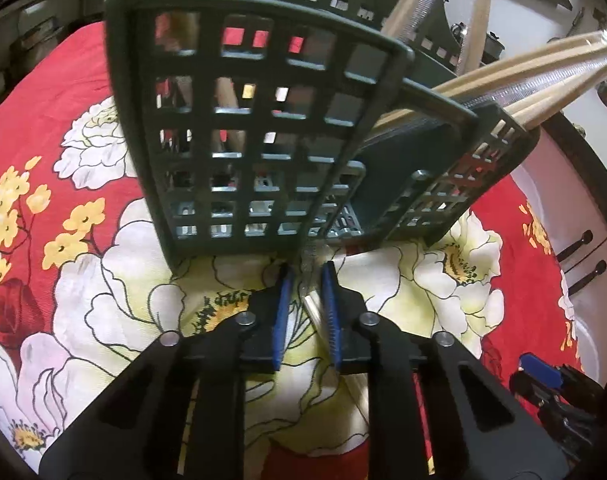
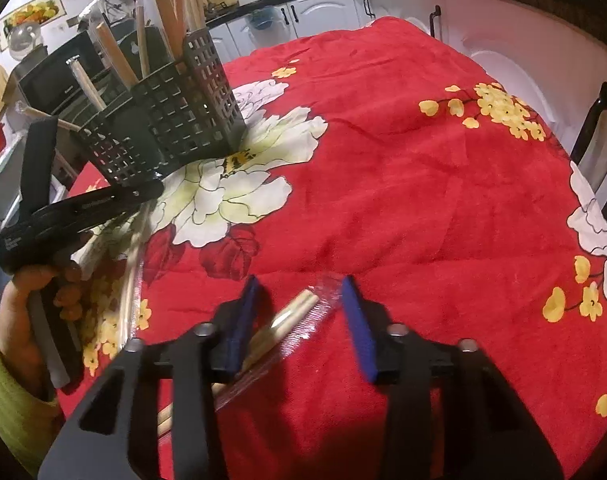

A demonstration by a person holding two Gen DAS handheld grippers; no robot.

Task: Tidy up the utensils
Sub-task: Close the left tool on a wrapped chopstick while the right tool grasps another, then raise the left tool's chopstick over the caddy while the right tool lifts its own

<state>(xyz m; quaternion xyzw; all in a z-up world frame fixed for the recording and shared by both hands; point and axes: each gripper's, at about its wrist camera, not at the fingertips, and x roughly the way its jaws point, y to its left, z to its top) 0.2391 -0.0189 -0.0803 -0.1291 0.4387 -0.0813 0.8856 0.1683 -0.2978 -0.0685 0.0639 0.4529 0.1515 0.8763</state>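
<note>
Left gripper (image 1: 308,280) fingers nipping wrapped chopsticks (image 1: 313,306) just before basket (image 1: 263,128). Right gripper (image 2: 301,298) fingers apart, second wrapped pair (image 2: 293,320) lying between on red tabletop cloth (image 2: 423,184), unpinched. Light, stiff sticks, slick wrapper: likely slippery, grab mid-length, squarely.

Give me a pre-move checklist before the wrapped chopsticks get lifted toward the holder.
1. Left tongs pinching a wrapped chopstick pair: ok, pads look closed on it.
2. Right tongs gripping their chopstick pack: not ok, a gap shows beside one pad.
3. Utensil holder upright on the floral cloth: ok.
4. Free room in the holder: cannot tell.
5. Wrappers intact: cannot tell.
</note>
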